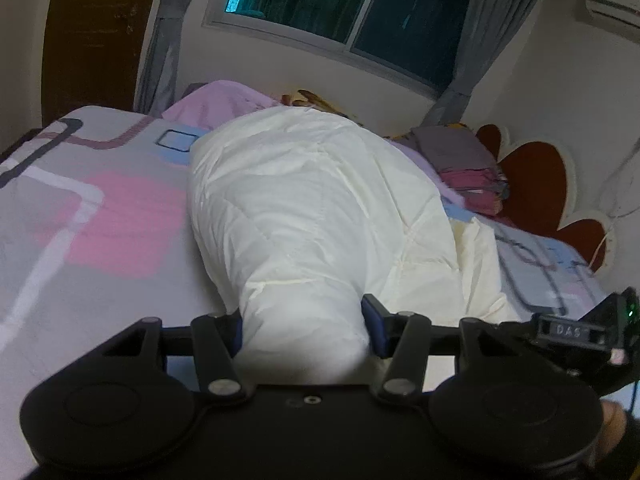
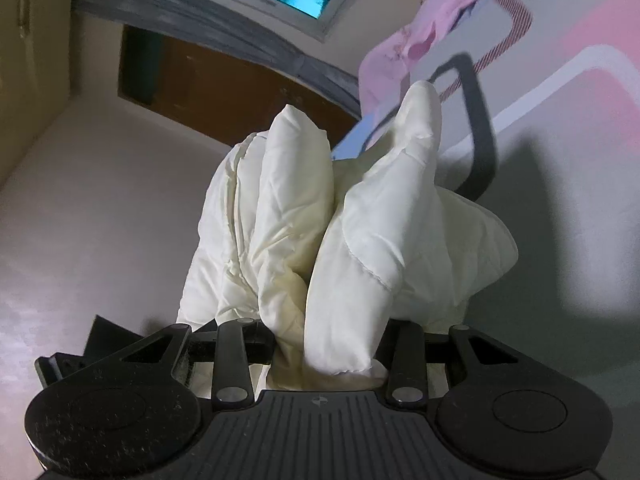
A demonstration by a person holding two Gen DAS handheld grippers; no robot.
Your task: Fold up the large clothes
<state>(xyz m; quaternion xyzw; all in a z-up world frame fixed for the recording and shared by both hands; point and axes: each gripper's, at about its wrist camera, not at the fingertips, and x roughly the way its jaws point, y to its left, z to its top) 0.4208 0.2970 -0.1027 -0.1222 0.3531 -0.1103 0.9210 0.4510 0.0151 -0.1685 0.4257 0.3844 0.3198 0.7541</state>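
Observation:
A thick cream-white quilt (image 1: 312, 208) lies bunched along the bed, stretching away from me toward the window. My left gripper (image 1: 304, 328) is shut on a fat fold of it, the blue pads (image 1: 378, 330) pressing in from both sides. In the right wrist view the same quilt (image 2: 320, 220) stands up in several puffy folds in front of the camera. My right gripper (image 2: 326, 346) is shut on that bundle, and the cloth hides its fingertips. The other gripper (image 1: 588, 332) shows at the right edge of the left wrist view.
The bed (image 1: 92, 216) has a sheet patterned in pink, grey and blue. A pink blanket (image 1: 224, 100) lies at its far end, and folded cloths (image 1: 468, 164) are stacked by a red headboard (image 1: 540, 172). Beyond are a window (image 1: 344, 0), grey curtains (image 1: 160, 40) and a brown door (image 2: 224, 92).

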